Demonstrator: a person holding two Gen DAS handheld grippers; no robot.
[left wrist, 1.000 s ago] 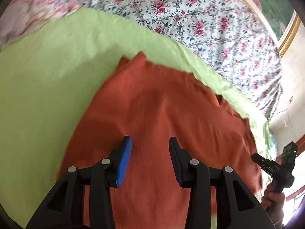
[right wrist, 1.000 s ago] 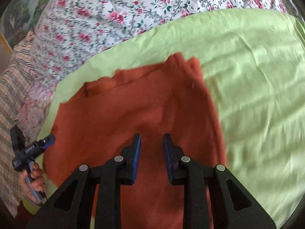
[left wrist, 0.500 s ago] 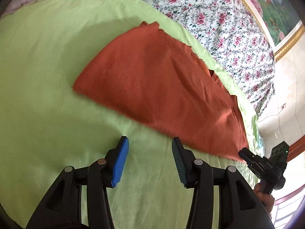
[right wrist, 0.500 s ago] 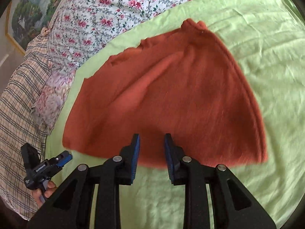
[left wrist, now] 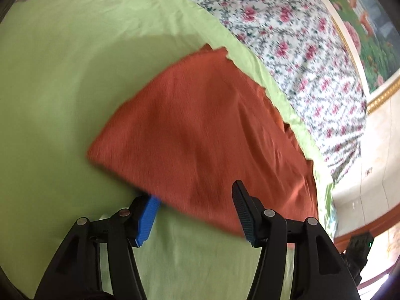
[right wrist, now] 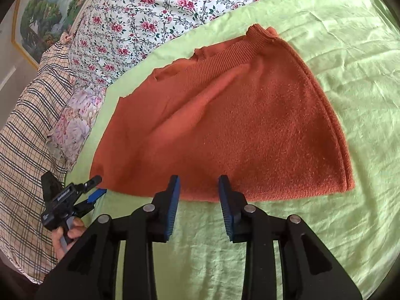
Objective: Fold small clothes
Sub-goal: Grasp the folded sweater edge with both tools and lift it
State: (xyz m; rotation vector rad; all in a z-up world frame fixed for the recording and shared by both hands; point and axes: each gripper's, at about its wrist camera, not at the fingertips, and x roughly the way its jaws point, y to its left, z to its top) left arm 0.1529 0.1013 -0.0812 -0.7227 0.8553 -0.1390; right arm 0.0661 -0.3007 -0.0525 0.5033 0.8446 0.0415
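A light green sheet (right wrist: pixel 337 80) lies creased across the bed. Beyond its far edge spreads a white quilt with pink flowers (right wrist: pixel 155 7). A plaid cloth in cream and dark lines (right wrist: pixel 22 135) bunches at the bed's side, with a pale purple floral pillow (right wrist: pixel 75 117) beside it. A gold-framed landscape painting (left wrist: pixel 370 47) hangs on the wall.

Both wrist views low, close, looking forward over green sheet (left wrist: pixel 62 75); shared: orange garment (right wrist: pixel 225 125), left view from its left end
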